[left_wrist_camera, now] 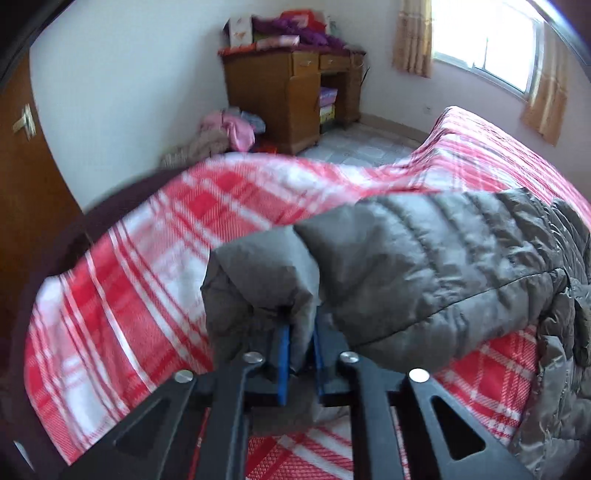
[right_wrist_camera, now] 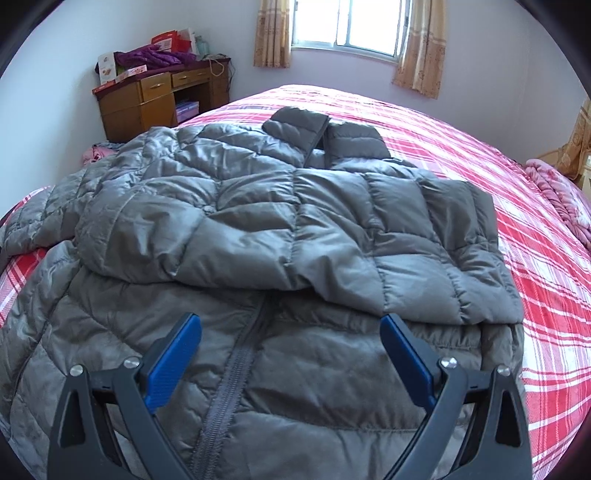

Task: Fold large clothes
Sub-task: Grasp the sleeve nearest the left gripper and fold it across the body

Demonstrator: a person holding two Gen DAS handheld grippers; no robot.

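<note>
Bedroom, red plaid bedspread point(right_wrist_camera: 535, 229) | grey down jacket point(right_wrist_camera: 258, 229): light, puffy, slippery | left gripper point(left_wrist_camera: 300, 334) clamps sleeve cuff point(left_wrist_camera: 258, 273) at 12 o'clock | right gripper point(right_wrist_camera: 290, 343) spread wide, empty | grip seams

one grey puffer jacket point(right_wrist_camera: 258, 229) lies ahead of two grippers, left gripper point(left_wrist_camera: 301, 325) and right gripper point(right_wrist_camera: 290, 328), on one plaid bed point(right_wrist_camera: 535, 258), with one wooden desk point(right_wrist_camera: 147, 99) beyond, one window point(right_wrist_camera: 347, 22) with two curtains, and one door point(left_wrist_camera: 26, 192) leftward.
</note>
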